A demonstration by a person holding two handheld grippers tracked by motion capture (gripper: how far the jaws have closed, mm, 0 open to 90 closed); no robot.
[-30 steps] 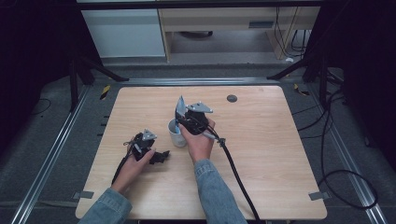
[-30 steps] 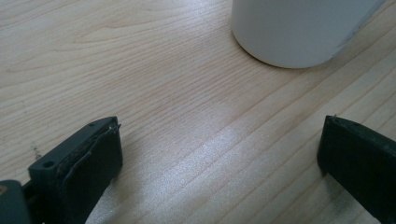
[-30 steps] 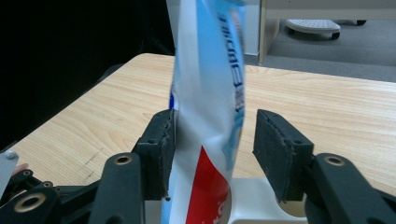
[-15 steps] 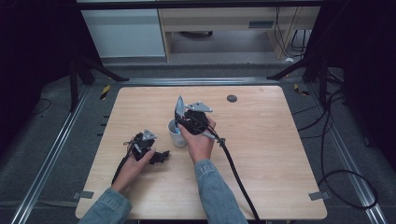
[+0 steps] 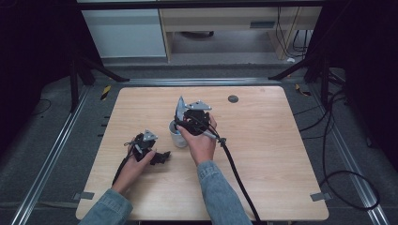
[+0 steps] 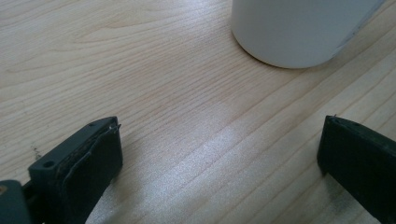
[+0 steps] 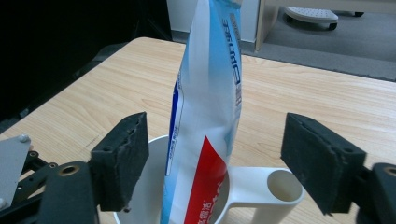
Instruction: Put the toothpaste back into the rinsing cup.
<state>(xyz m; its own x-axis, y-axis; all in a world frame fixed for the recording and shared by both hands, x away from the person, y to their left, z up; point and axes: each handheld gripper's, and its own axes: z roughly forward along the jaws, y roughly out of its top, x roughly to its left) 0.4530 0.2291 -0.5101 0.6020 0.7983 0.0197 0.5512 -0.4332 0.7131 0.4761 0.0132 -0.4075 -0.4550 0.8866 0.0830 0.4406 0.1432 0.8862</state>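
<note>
A wooden table (image 5: 263,154) carries a white cup (image 7: 154,196) with a tube (image 7: 205,116) standing upright inside it. In the right gripper view the right gripper (image 7: 215,158) has just been opening; its jaws stand clear on either side of the tube, a detail the high view hides behind the hand. The left gripper (image 6: 219,154), resting on the table, gapes with nothing between its jaws, the cup just beyond them.

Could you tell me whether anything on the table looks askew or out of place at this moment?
Nothing stands out: the tube stands in the white cup, leaning slightly, between the right tool's just-opened jaws, untouched.
</note>
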